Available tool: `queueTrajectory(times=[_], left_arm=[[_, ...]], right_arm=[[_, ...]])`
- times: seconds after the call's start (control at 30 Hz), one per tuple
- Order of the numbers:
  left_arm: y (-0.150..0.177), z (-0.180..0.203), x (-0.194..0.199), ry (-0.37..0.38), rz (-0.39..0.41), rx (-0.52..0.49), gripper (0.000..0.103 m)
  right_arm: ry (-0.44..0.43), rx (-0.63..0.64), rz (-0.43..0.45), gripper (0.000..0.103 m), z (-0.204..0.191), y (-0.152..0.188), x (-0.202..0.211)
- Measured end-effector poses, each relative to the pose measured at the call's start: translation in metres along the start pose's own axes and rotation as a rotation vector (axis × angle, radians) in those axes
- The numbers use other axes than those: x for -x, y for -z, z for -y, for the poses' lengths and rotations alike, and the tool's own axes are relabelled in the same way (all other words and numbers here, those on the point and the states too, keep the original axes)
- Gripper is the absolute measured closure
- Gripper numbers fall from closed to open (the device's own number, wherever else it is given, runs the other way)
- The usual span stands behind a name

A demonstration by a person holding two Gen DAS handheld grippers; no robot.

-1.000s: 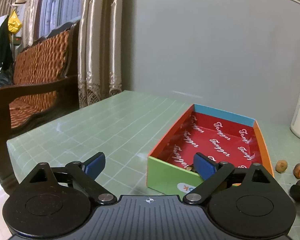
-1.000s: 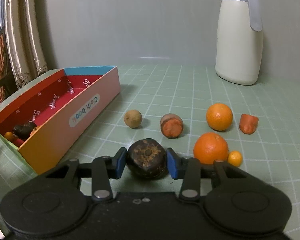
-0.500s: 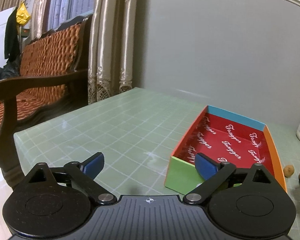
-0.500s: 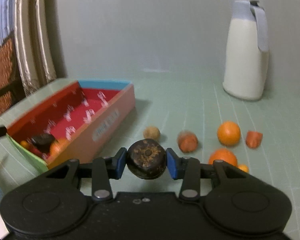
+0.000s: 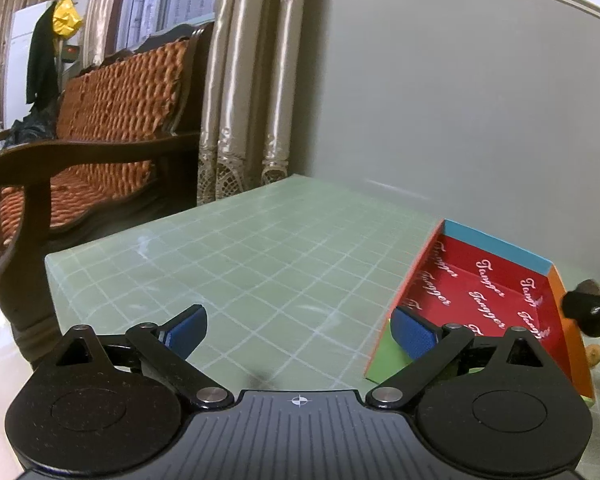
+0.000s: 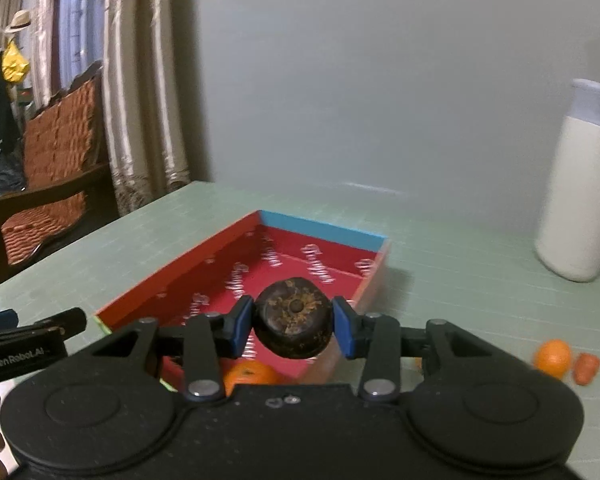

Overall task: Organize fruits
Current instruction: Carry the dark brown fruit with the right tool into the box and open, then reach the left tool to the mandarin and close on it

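Note:
My right gripper (image 6: 294, 330) is shut on a dark round fruit (image 6: 294, 330) and holds it in the air over the near end of the red-lined box (image 6: 308, 226). An orange (image 6: 250, 376) lies in the box just below the jaws. On the table to the right sit another orange (image 6: 553, 357) and a reddish fruit piece (image 6: 587, 368). My left gripper (image 5: 296, 330) stands open with nothing between its blue pads, over the green mat left of the box (image 5: 500, 248). The right gripper's tip (image 5: 592, 312) shows at the right edge of the left wrist view, past the box's orange wall.
A tall white jug (image 6: 576, 188) stands at the back right against the grey wall. A wooden bench with orange cushions (image 5: 100, 128) and curtains (image 5: 240, 80) lie off the table's left edge. Small brown fruits (image 5: 594, 354) lie right of the box.
The right gripper rose off the table with the dark fruit and swung left until it hangs over the box. The left gripper shifted left, so the box slid toward the right of its view.

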State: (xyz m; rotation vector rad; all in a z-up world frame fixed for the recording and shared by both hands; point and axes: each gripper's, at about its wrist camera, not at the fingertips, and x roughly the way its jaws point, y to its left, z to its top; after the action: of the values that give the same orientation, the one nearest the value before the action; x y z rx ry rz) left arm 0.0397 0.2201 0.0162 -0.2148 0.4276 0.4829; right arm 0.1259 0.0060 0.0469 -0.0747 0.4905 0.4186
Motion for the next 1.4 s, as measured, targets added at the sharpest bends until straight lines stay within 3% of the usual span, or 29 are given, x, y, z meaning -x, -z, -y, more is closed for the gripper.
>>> queueTrajectory(times=[0.33,0.6,0.7,0.97,1.2,1.4], left_arm=[[0.0,-0.006,-0.008,-0.004,-0.026,0.039,0.005],[0.001,0.001,-0.007,-0.003,-0.025,0.025,0.005],[0.001,0.002,-0.008,-0.005,-0.026,0.022,0.005],[0.003,0.011,-0.005,-0.008,-0.014,-0.003,0.005],[0.005,0.023,0.004,0.009,0.029,-0.033,0.005],[0.008,0.046,0.017,0.064,0.082,-0.085,0.005]], right_arm=[[-0.046,0.019,-0.068,0.061,-0.025,0.006,-0.032],[-0.048,0.001,-0.041,0.059,-0.02,0.006,-0.023],[-0.038,-0.021,-0.028,0.054,-0.013,0.005,-0.016],[0.022,-0.035,0.016,0.019,0.004,0.006,0.004],[0.084,-0.056,0.054,0.009,0.028,0.011,0.025],[0.194,-0.067,0.103,0.004,0.062,0.024,0.048]])
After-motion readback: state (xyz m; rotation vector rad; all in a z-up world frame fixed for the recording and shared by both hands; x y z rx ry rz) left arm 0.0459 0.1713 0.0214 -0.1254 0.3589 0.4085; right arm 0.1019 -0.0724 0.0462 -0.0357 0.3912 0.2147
